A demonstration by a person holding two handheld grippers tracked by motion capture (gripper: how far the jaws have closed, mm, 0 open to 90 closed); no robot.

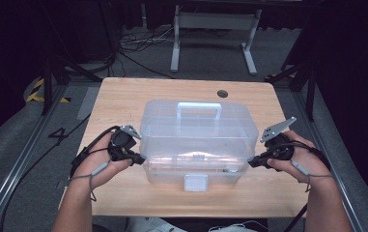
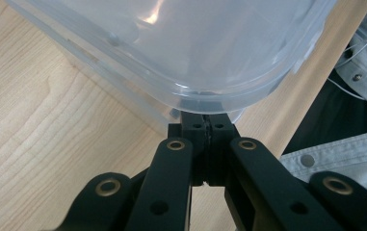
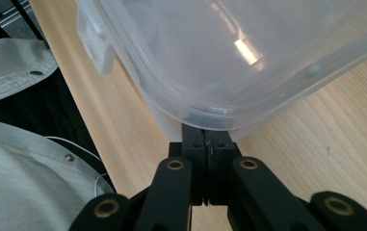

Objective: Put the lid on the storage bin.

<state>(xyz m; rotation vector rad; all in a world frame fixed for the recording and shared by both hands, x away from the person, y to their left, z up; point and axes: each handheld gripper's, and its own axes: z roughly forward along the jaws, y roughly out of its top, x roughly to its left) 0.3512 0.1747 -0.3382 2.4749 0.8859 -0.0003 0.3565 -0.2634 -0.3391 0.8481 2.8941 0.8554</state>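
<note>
High view first: we see the clear plastic storage box [image 1: 198, 140] sitting mid-table on the wooden table [image 1: 123, 94], its handle [image 1: 199, 110] on top and its front latch [image 1: 195, 182] facing us at the near edge. Our left gripper [image 1: 137, 159] meets the box at its left near corner, under the lid's rim, and our right gripper [image 1: 254, 163] meets the right near corner the same way. The lid looks slightly raised at the front, so we judge the step to be lifting or seating the lid from both ends together.

Left gripper view: the jaws are pressed together with no gap between them, their tips tucked beneath the lid's overhanging rim [image 2: 229, 98]. They grasp nothing that we can make out; they seem to act as a wedge under the rim. We should keep them level so they do not slip out.

Right gripper view: the jaws are likewise closed tight, tips under the rim [image 3: 205, 115], with the latch tab [image 3: 94, 41] off to the side. To do this well, we should raise both ends evenly, since one side leading would twist the lid and could drag the box across the wood.
</note>
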